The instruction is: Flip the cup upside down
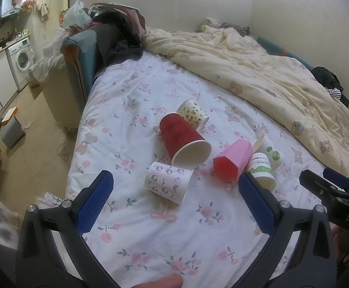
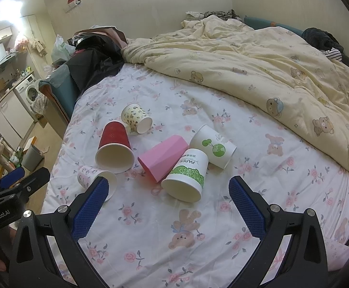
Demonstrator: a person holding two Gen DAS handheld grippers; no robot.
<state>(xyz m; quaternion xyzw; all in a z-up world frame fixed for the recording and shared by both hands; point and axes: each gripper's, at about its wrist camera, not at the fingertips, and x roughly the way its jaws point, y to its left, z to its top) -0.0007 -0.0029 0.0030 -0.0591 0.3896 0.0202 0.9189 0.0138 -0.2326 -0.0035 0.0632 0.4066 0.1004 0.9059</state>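
Several cups lie on their sides on the floral bed sheet [image 1: 131,216]. A red ribbed cup [image 1: 181,139] [image 2: 114,144] lies mouth toward me. A pink faceted cup [image 1: 232,159] [image 2: 162,157] lies beside it. A white cup with pink print [image 1: 168,182] [image 2: 93,176] lies nearest my left gripper [image 1: 174,184]. A green-label paper cup [image 2: 187,175] [image 1: 262,170] lies just ahead of my right gripper [image 2: 168,186]. A cream patterned cup [image 1: 193,114] [image 2: 136,118] and a white cup with a green globe [image 2: 214,146] lie farther back. Both grippers are open and empty.
A cream bear-print duvet [image 1: 258,72] is bunched along the far and right side of the bed. The bed's left edge drops to the floor, where a grey bin [image 1: 12,129] stands. Dark clothes [image 1: 117,38] are piled at the far left corner.
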